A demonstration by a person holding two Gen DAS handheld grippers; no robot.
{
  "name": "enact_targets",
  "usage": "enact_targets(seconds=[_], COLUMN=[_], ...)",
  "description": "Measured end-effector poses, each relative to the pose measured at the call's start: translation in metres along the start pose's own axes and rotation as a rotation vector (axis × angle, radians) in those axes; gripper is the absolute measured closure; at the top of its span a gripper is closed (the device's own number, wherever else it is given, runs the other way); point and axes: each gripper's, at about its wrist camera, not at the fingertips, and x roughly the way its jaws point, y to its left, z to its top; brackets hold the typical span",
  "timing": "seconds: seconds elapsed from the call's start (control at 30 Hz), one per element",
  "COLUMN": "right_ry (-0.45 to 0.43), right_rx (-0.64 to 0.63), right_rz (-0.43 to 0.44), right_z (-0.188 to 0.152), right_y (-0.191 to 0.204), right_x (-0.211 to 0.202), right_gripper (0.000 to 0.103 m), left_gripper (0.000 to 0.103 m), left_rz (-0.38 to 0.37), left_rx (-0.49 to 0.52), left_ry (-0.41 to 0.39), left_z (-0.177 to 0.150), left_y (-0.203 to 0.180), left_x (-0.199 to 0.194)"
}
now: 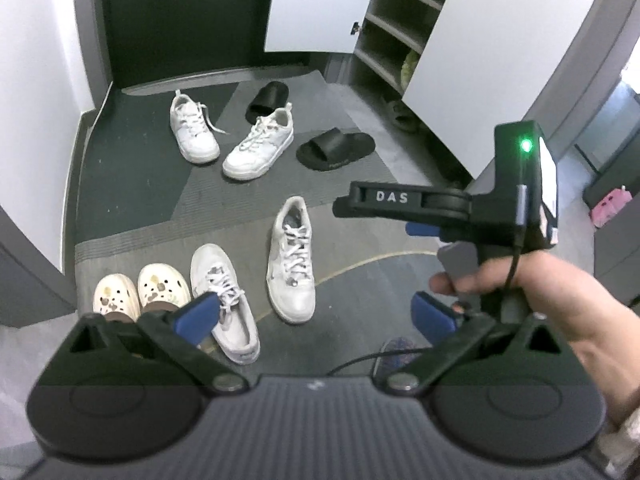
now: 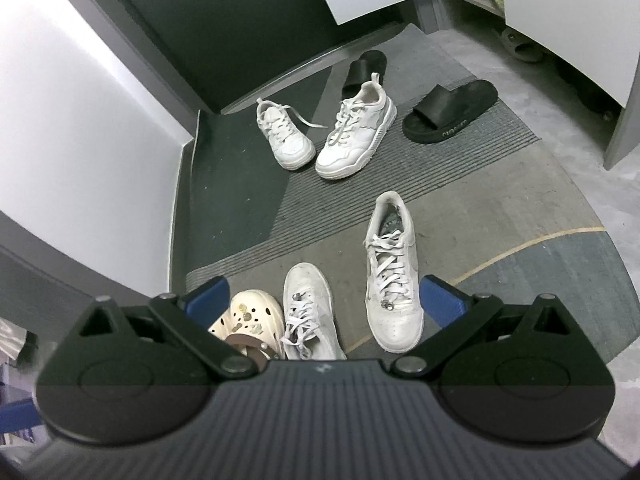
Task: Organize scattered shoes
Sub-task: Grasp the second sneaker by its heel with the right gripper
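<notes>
- Left gripper [image 1: 316,316]: ribbed blue pads spread wide, empty; right gripper [image 2: 324,300] likewise wide apart, empty, gripped by a hand [image 1: 492,280].
- Nearest on the ribbed mat [image 2: 480,200]: cream perforated clogs [image 1: 140,290], then two laced white leather sneakers [image 1: 291,258].
- Farther: another white sneaker pair [image 1: 258,144], matte black rubber slides [image 1: 336,148].
- Farthest: open shoe cabinet [image 1: 396,28].

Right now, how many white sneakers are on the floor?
4. Two far ones side by side near the dark door: left, right. Two nearer: one mid-floor, one beside the clogs. Others may be hidden.
</notes>
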Motion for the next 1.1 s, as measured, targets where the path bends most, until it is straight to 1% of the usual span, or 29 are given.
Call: enact_targets(seconds=[0.07,0.13,0.23,0.3,0.33,0.37,0.4,0.43,0.5,0.57,0.6,0.63,0.73,0.8,0.87,0.9,0.93,1.0,1.03,1.1], right_ry=[0.009,0.019,0.025,0.031,0.042,0.056,0.072,0.09,0.116,0.126,0.12,0.112,0.077,0.045,0.009,0.013,0.046,0.155,0.177,0.175], right_rx=[-0.002,-0.016,-0.083,-0.129,-0.159,-0.193,-0.23,-0.28,-0.425,-0.646,-0.804,-0.982,-1.681,-2.146,-2.585,-2.762,-2.968,-3.054,-3.022,-2.939], right_rz=[-0.005,-0.006,-0.018,-0.028,-0.036,-0.041,-0.042,-0.03,0.017,0.04,0.026,0.011,-0.045,-0.087,-0.131,-0.147,-0.162,-0.16,-0.157,-0.173], right_z=[0.0,0.0,-0.003,-0.005,-0.006,-0.007,-0.007,-0.007,-0.007,-0.011,-0.018,-0.027,-0.071,-0.101,-0.128,-0.134,-0.138,-0.137,-0.136,-0.134], right_y=[0.0,0.001,0.006,0.009,0.01,0.013,0.015,0.018,0.024,0.032,0.036,0.036,0.011,-0.005,-0.022,-0.038,-0.061,-0.078,-0.078,-0.07], right_x=[0.003,0.006,0.011,0.014,0.017,0.022,0.027,0.032,0.047,0.065,0.076,0.087,0.12,0.143,0.165,0.177,0.196,0.224,0.238,0.264], right_gripper=[0.0,0.0,0.0,0.0,0.0,0.0,0.0,0.0,0.0,0.0,0.0,0.0,0.0,0.0,0.0,0.0,0.0,0.0,0.0,0.0], left_gripper=[0.0,0.0,0.0,0.001,0.0,0.0,0.0,0.0,0.0,0.0,0.0,0.0,0.0,0.0,0.0,0.0,0.0,0.0,0.0,0.0], left_rz=[-0.005,0.002,0.017,0.028,0.04,0.063,0.107,0.122,0.181,0.224,0.251,0.262,0.274,0.284,0.302,0.312,0.331,0.367,0.376,0.393], left_rx=[-0.002,0.012,0.025,0.035,0.05,0.062,0.064,0.061,0.05,0.044,0.034,0.015,-0.056,-0.144,-0.215,-0.226,-0.241,-0.269,-0.273,-0.276], left_ry=[0.007,-0.005,-0.017,-0.065,-0.109,-0.159,-0.207,-0.217,-0.253,-0.277,-0.288,-0.29,-0.268,-0.232,-0.223,-0.224,-0.228,-0.233,-0.232,-0.228], left_z=[-0.001,-0.004,-0.005,-0.004,-0.004,-0.003,0.0,0.001,0.003,0.005,0.004,0.005,0.008,0.013,0.019,0.021,0.024,0.03,0.033,0.043], left_y=[0.001,-0.001,0.002,0.006,0.008,0.011,0.014,0.015,0.019,0.023,0.026,0.031,0.048,0.066,0.083,0.087,0.091,0.099,0.101,0.103], left_x=[0.002,0.002,0.007,0.004,0.0,-0.004,-0.009,-0.01,-0.016,-0.02,-0.021,-0.022,-0.022,-0.019,-0.018,-0.017,-0.015,-0.012,-0.009,-0.001])
